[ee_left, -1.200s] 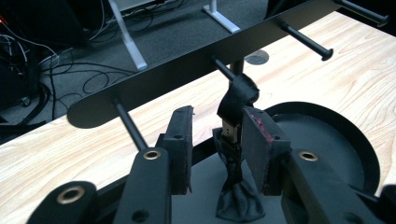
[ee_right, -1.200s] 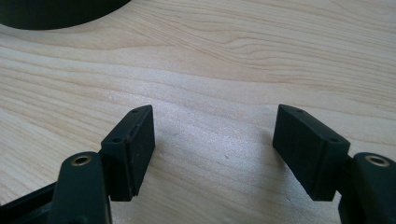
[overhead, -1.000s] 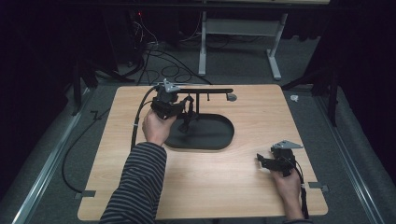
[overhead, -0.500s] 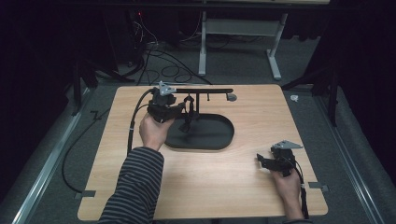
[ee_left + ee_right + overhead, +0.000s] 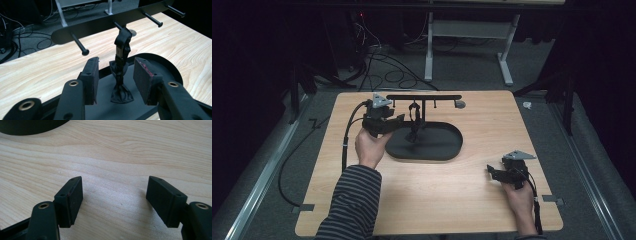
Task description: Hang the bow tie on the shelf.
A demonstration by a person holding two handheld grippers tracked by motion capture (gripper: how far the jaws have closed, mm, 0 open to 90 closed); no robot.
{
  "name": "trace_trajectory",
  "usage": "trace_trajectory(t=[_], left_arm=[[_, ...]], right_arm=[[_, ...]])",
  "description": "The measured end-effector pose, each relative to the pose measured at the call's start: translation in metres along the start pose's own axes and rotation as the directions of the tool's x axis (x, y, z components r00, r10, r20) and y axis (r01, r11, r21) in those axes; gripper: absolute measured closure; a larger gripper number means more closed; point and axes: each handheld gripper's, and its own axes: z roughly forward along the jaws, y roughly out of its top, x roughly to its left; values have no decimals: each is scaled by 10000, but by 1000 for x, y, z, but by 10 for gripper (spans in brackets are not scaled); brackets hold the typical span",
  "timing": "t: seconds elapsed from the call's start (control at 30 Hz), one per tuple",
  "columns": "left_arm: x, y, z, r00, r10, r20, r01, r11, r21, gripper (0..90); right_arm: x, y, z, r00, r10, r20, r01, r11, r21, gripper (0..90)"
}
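Your left hand-held gripper (image 5: pixel 115 79) has just been opening, freeing the black strap (image 5: pixel 121 72) hung on the rack's peg (image 5: pixel 117 25); the right hand-held gripper (image 5: pixel 113 202) sits open and empty on the bench (image 5: pixel 452 200).

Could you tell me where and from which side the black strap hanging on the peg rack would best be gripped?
Probably at the strap's narrow middle, below the peg it hangs from and above the flared end resting on the dark tray. It hangs upright and thin, so approach level from the front, as the left gripper faces it now, one pad on each side. Its jaws have just been opening and stand clear of the strap.
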Motion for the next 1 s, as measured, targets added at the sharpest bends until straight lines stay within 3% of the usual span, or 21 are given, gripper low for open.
trace_trajectory(t=[0.43,1.0], left_arm=[[4,-17,-17,9994,-336,-14,335,9992,-216,548],[5,-30,-26,9991,-410,-118,406,9985,-359,542]], right_arm=[[1,0,0,10000,-37,17,37,10000,5,310],[1,0,0,10000,-42,21,42,10000,7,309]])
